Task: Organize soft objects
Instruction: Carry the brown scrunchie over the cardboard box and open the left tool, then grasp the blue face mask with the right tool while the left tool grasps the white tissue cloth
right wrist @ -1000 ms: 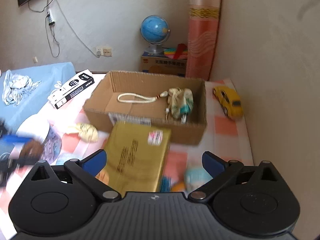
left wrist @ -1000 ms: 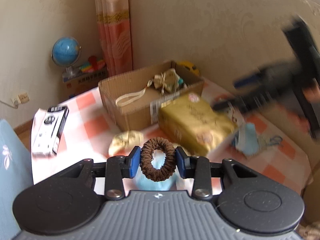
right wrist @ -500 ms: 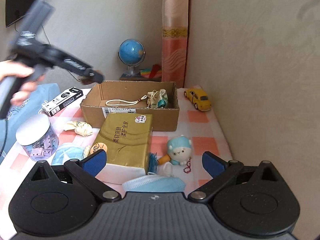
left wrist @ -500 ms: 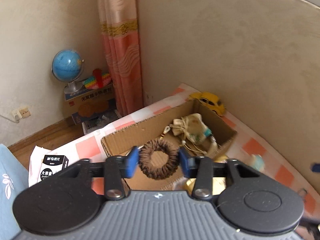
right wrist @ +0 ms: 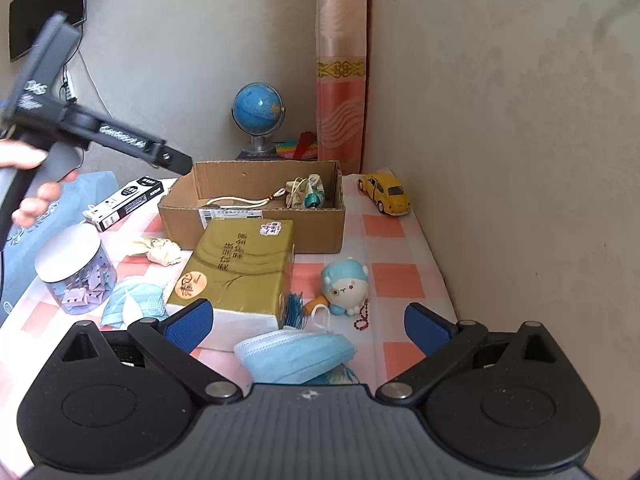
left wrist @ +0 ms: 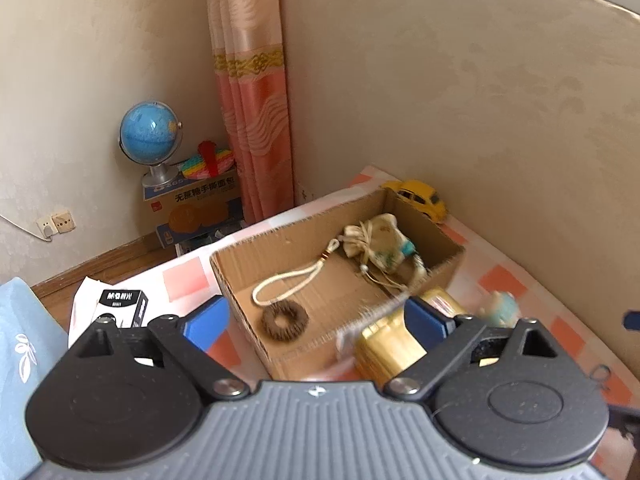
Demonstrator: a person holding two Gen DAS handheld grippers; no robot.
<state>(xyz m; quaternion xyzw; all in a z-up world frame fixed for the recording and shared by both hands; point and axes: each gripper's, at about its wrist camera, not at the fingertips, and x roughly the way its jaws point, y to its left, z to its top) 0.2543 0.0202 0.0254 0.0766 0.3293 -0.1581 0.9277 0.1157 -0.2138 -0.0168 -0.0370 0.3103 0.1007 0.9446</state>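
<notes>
A brown hair scrunchie point(left wrist: 285, 320) lies loose on the floor of the cardboard box point(left wrist: 256, 336), near its front left corner. My left gripper point(left wrist: 316, 322) hovers above the box's near wall, its jaws opening wide with nothing pressed between the blue pads. A cream drawstring pouch point(left wrist: 378, 246) with a cord sits deeper in the box. In the right wrist view my right gripper point(right wrist: 308, 324) stands open over a light blue face mask point(right wrist: 294, 354). A small blue plush point(right wrist: 346, 286) lies just beyond it. The left gripper point(right wrist: 176, 162) reaches over the box point(right wrist: 256, 216) rim there.
A gold wrapped package point(right wrist: 236, 268) lies in front of the box. A yellow toy car point(right wrist: 386, 194) sits by the wall. A clear jar of clips point(right wrist: 74, 268), another mask point(right wrist: 134, 304), a crumpled cream cloth point(right wrist: 160, 250) and a black-and-white carton point(right wrist: 124, 202) lie left.
The left gripper carried the scrunchie over the box, spread its jaws and let it drop inside. The right gripper drew back toward the near masks, staying open.
</notes>
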